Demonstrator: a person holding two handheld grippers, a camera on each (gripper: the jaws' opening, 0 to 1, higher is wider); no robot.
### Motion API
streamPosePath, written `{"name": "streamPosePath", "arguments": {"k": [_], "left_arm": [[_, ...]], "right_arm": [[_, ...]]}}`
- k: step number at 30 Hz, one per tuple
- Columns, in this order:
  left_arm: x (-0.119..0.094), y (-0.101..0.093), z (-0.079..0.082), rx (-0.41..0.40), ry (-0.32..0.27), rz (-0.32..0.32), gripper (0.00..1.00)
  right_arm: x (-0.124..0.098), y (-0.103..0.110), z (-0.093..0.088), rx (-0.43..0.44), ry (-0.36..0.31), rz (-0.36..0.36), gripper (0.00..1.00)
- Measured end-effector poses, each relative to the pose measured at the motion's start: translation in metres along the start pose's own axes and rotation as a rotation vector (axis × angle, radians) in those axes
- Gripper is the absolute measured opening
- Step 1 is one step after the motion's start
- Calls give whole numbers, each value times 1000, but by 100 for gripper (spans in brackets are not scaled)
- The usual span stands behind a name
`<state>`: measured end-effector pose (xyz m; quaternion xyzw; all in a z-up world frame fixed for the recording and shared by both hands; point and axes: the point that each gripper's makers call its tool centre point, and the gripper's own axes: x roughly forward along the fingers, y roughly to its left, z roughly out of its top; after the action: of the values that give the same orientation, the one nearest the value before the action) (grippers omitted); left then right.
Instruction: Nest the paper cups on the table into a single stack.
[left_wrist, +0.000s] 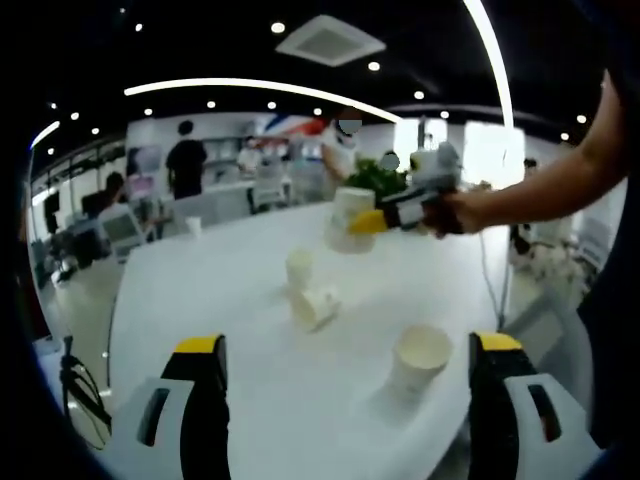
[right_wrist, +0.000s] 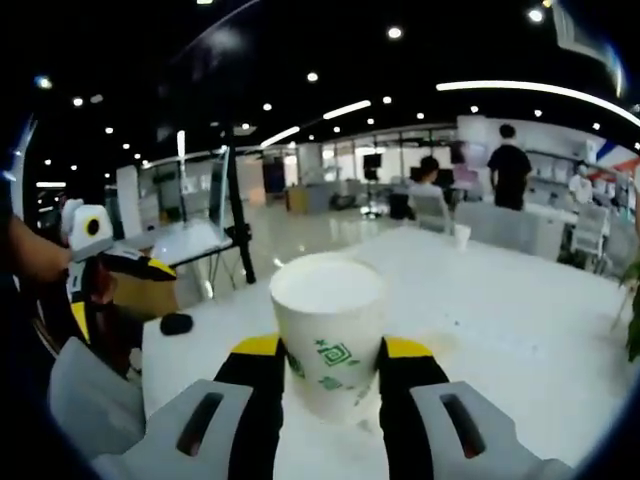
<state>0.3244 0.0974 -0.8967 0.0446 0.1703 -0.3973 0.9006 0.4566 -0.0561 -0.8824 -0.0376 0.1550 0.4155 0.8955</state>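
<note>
My right gripper (right_wrist: 330, 350) is shut on a white paper cup (right_wrist: 328, 335) with green print, held upright above the white table (right_wrist: 500, 320). In the left gripper view that same gripper (left_wrist: 385, 220) comes in from the right in a person's hand, with the cup (left_wrist: 348, 218) over the table's far side. My left gripper (left_wrist: 347, 343) is open with nothing between its jaws. Just ahead of its right jaw stands an upright cup (left_wrist: 420, 358). Farther off, one cup (left_wrist: 313, 305) lies on its side beside another upright cup (left_wrist: 298, 268).
A small cup (left_wrist: 194, 226) stands at the table's far edge. A black object (right_wrist: 176, 323) lies near the table corner, with a tripod (right_wrist: 235, 210) beyond it. A green plant (left_wrist: 380, 180) stands behind the held cup. People stand in the background.
</note>
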Motion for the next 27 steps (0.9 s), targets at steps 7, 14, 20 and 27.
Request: {"name": "streamPosePath", "arguments": {"k": [7,14,20,27], "left_arm": [[2,-2,3,8,-3,-10,100],[3,-5,9,11,-11,-15,100],[4,-8,12,16,-21,-21,100],[5,-10,21,31,-31,-23,100]], "right_arm": [[-4,6,0,-3,-2,13,33],[-8,18,3,-13,-7,31,33],[-11,28,7,-17,-13,46,33],[-17,39,6,-21,-18,55,33]]}}
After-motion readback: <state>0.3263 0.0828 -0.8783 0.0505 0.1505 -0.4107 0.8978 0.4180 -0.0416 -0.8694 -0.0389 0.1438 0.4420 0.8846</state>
